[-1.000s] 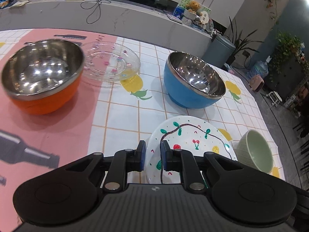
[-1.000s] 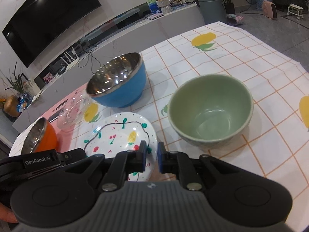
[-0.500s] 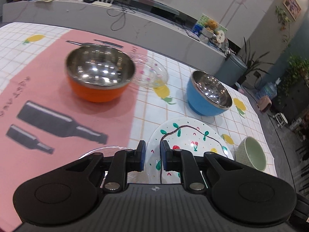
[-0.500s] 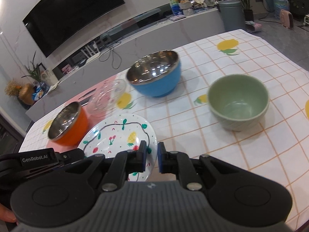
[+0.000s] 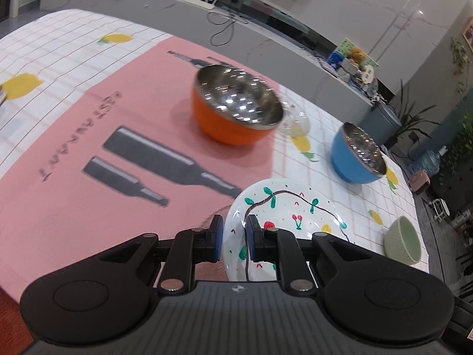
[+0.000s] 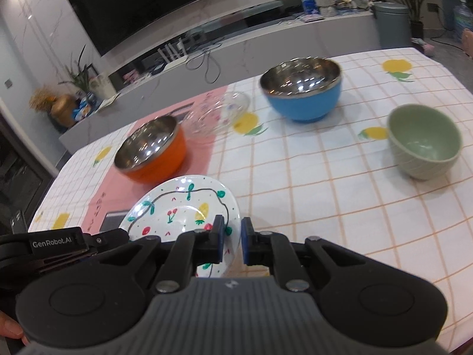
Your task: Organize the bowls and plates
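1. The painted plate (image 5: 291, 216) is lifted off the table (image 6: 340, 207): my left claw (image 5: 233, 242) has its rim between the two blue pads, which stand close together and seem to pinch it, though I cannot make out the contact itself.
2. In the right wrist view the same plate (image 6: 183, 207) floats tilted above the cloth, with the left claw's black body at its near-left rim.
3. My right claw (image 6: 230, 244) holds nothing; its pads stand a narrow gap apart, just beside the plate's right rim, and I cannot tell whether they touch it.
4. The orange bowl (image 6: 150, 151) stands on the pink mat (image 5: 88, 136), beyond the plate.
5. The glass plate (image 6: 217, 114) lies just behind the orange bowl, half on the mat and half on the checked cloth; it is blurred.
6. The blue bowl (image 6: 304, 94) stands upright on the cloth, to the right of the glass plate and apart from it.
7. The green bowl (image 6: 424, 145) stands alone near the table's right edge, well apart from the painted plate.
8. Behind the table runs a long grey counter (image 6: 266, 44), with a dark screen (image 6: 142, 3) on the wall above it.
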A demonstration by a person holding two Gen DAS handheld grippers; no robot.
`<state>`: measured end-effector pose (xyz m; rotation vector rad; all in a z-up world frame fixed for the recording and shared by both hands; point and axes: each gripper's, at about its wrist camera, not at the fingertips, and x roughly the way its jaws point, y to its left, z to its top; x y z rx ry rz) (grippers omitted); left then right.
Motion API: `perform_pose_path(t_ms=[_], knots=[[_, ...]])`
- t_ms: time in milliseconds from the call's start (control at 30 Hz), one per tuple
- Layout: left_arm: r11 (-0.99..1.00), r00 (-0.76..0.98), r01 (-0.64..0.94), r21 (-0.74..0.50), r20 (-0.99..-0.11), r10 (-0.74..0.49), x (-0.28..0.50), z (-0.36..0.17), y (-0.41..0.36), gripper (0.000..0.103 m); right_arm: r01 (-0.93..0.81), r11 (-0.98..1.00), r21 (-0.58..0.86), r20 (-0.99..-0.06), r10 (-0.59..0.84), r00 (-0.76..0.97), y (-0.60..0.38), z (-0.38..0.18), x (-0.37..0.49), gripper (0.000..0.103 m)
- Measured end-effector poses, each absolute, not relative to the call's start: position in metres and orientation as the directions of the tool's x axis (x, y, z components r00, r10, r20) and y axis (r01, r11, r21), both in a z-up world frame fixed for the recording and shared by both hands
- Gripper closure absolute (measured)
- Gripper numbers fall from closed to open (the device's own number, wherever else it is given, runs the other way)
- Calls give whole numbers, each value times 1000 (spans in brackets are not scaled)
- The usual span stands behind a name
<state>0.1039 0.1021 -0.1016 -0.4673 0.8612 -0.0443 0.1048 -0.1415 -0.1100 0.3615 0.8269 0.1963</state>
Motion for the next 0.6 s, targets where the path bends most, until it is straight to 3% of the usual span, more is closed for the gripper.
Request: perform_pose_path(t_ms=[600], knots=[[900,619,-194,-390,-760,-196,97,-129,110,85,-62,930,362,-739,327,588,-124,-141,113,93]])
